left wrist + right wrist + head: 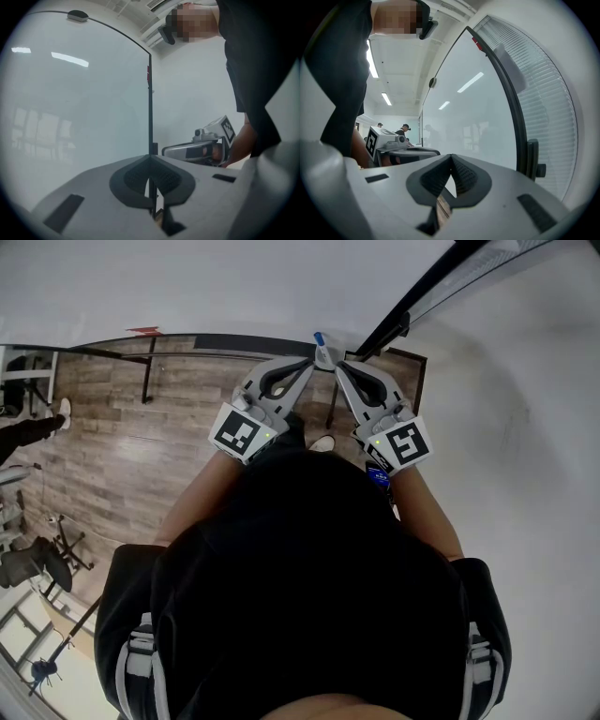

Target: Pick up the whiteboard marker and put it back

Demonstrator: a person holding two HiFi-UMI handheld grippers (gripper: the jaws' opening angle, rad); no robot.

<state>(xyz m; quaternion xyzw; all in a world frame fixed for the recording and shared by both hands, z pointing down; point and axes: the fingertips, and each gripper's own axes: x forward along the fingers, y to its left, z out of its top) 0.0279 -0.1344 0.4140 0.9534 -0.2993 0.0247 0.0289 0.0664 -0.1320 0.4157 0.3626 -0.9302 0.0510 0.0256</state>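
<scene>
Evidently the marker [321, 346] sits just ahead at the whiteboard [70, 117], blue end pointing away, between the left gripper [307, 363] and right gripper [339, 366], both closed, empty, equally near

Left claw [307, 364] and right claw [341, 366] both closed, level, tips nearly meeting

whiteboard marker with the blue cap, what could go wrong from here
The left claw and right claw are both shut, so neither can take the blue-capped whiteboard marker until one opens. Their tips crowd it from both sides; a nudge might knock it down. The glossy white whiteboard is near, so a tip could scrape it.
</scene>
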